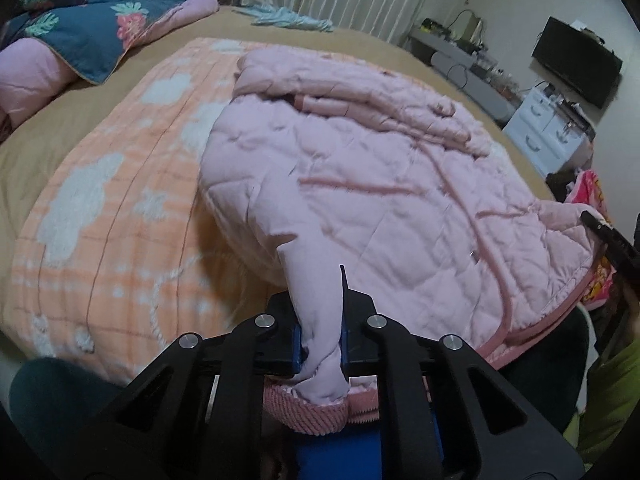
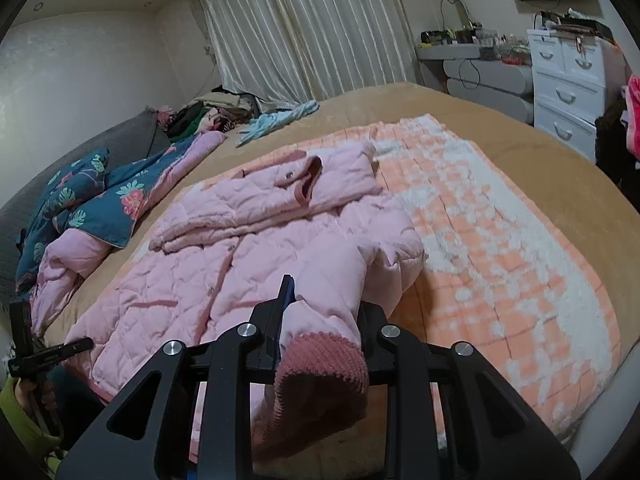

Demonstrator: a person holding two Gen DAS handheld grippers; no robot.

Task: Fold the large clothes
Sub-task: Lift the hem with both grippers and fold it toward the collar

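Observation:
A large pink quilted jacket [image 1: 380, 184] [image 2: 188, 280] lies spread on an orange-and-white blanket [image 1: 112, 208] [image 2: 500, 240] on the bed. One sleeve is folded across its far end [image 2: 256, 204]. In the left wrist view my left gripper [image 1: 322, 316] is shut on a smooth pink sleeve [image 1: 308, 276], whose ribbed cuff [image 1: 308, 412] bunches close under the camera. In the right wrist view my right gripper [image 2: 324, 304] is shut on a sleeve [image 2: 336, 276] just above its darker ribbed cuff [image 2: 320, 364], which hangs toward the camera. Both sleeves are lifted off the bed.
A blue floral quilt [image 1: 88, 24] [image 2: 104, 200] and piled clothes sit at the head of the tan bed [image 2: 540, 152]. A white dresser [image 2: 568, 80] and a desk stand to the right. A green sleeve [image 2: 24, 420] with a black tool part [image 2: 48, 352] is at the jacket's near edge.

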